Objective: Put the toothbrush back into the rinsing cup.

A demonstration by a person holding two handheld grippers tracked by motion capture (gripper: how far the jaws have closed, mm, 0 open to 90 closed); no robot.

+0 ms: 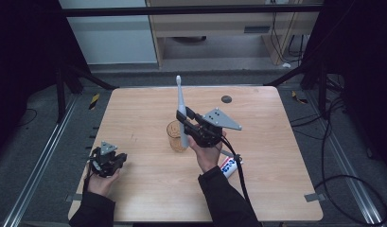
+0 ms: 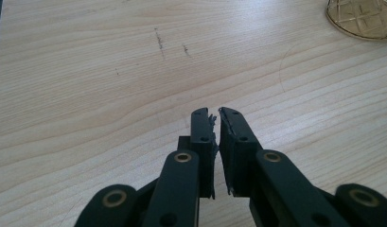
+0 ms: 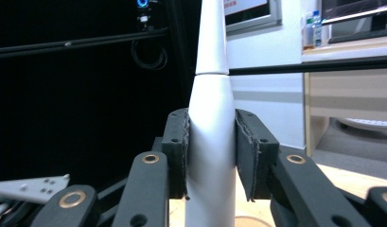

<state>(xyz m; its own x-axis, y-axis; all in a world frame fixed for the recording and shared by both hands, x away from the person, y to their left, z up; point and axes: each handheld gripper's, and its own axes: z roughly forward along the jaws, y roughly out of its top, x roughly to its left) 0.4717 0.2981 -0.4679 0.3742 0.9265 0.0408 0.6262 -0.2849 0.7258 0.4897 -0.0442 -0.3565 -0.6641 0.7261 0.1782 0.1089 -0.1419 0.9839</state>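
While the right gripper [image 1: 182,124] clamps the toothbrush [image 1: 180,109] upright, the table [image 1: 276,156] lies open around it.

A pale wooden desk [image 1: 148,189] carries a white tube with blue and red print [image 1: 230,166] near its near edge, and a small dark round spot [image 1: 226,99] sits toward the far edge. Faint dark scratches [image 2: 159,40] mark the wood. Black cables [image 1: 352,179] trail over the grey floor [image 1: 356,142] on the right.
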